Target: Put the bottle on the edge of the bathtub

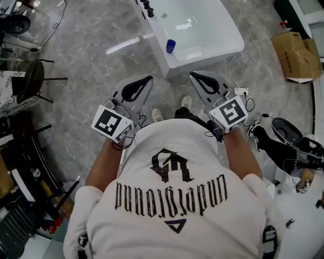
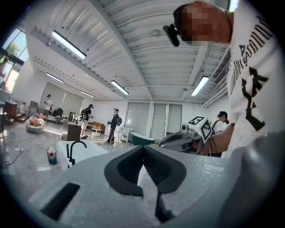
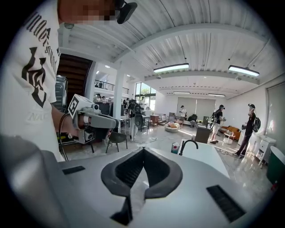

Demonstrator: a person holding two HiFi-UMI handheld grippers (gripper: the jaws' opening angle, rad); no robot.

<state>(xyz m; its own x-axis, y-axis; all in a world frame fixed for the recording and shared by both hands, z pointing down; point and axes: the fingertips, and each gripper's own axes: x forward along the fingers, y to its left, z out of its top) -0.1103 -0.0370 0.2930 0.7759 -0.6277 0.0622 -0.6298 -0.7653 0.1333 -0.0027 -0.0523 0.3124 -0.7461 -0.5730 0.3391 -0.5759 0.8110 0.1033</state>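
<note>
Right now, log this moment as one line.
left tool: shut, empty | right tool: shut, empty | bottle: upright on bathtub edge, apart from both tools | task: bottle placed

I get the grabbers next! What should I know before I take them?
Left gripper: jaws together, nothing in them.
Right gripper: jaws together, empty too.
Bottle: small and blue, standing upright on the near rim of the white bathtub, apart from the black faucet at the far end.
Done: the bottle looks placed on the tub's edge, and neither gripper touches it.
Left: probably nothing. Just keep both grippers clear so the bottle does not get knocked off.
</note>
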